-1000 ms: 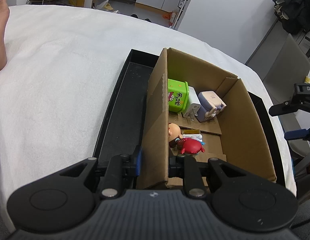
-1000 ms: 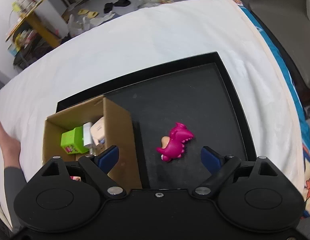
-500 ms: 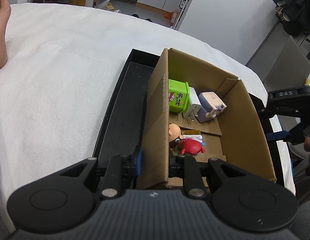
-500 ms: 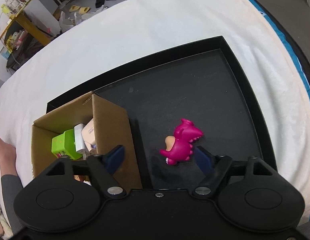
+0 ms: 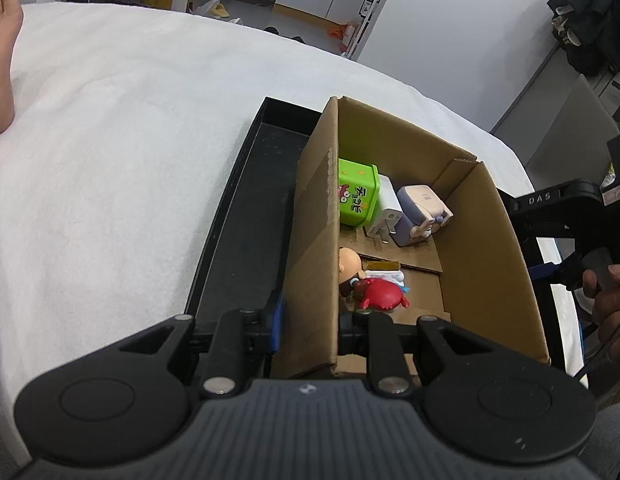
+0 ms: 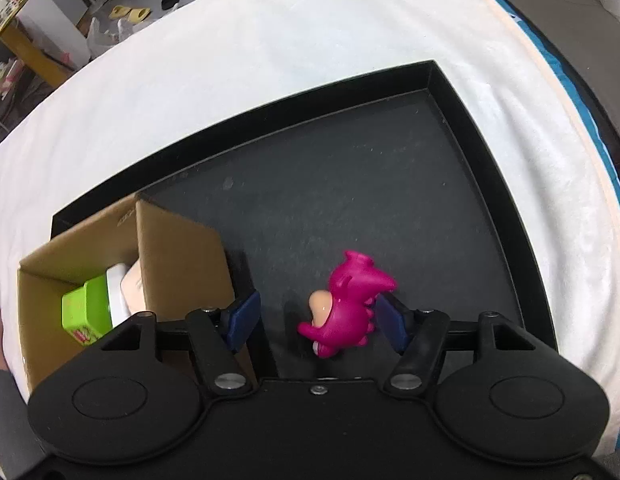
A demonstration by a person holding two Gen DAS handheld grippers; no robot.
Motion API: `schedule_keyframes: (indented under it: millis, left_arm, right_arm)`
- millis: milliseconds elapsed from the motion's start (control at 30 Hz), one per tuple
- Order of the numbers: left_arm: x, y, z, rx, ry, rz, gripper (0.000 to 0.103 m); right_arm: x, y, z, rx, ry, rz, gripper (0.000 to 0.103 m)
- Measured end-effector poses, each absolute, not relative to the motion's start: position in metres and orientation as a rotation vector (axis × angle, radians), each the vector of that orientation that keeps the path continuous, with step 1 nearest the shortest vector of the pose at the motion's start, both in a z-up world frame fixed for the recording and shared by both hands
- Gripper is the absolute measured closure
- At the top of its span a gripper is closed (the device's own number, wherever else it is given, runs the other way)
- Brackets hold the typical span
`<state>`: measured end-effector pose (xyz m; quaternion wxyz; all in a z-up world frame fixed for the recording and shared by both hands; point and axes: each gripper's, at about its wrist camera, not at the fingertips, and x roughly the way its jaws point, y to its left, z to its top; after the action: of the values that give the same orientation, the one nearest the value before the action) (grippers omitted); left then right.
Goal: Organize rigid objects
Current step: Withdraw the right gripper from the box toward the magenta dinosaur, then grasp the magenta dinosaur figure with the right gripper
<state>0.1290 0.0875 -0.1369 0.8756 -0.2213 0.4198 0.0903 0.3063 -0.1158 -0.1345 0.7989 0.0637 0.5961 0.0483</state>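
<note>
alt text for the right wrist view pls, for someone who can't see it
The right gripper, its jaws just closing, straddles a magenta dinosaur toy lying on a black tray; only its right pad looks to touch it. A cardboard box of toys stands at left, on white bedding.

One cardboard box (image 5: 482, 248), one black tray (image 6: 450, 184), one magenta dinosaur (image 6: 348, 308), five boxed items

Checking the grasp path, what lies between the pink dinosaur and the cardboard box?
In the right wrist view, only bare black tray floor and one blue pad, between pink dinosaur and cardboard box.
</note>
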Motion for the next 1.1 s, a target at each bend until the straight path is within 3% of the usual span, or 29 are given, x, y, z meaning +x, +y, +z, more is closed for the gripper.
schedule_keyframes:
  millis: [167, 433, 533, 1100]
  left_arm:
    - [0.129, 0.087, -0.137, -0.465, 0.876, 0.189, 0.081]
    - [0.129, 0.087, -0.137, -0.464, 0.876, 0.188, 0.081]
    - [0.129, 0.088, -0.137, -0.464, 0.876, 0.189, 0.081]
    - [0.13, 0.088, -0.138, -0.459, 0.875, 0.19, 0.081]
  right_arm:
    - [0.306, -0.121, -0.14, 0.176, 1.302, 0.075, 0.05]
    - [0.313, -0.124, -0.155, 0.183, 1.332, 0.033, 0.052]
    - [0.314, -0.128, -0.158, 0.198, 1.347, 0.023, 0.062]
    - [0.302, -0.15, -0.127, 0.244, 1.291, 0.042, 0.063]
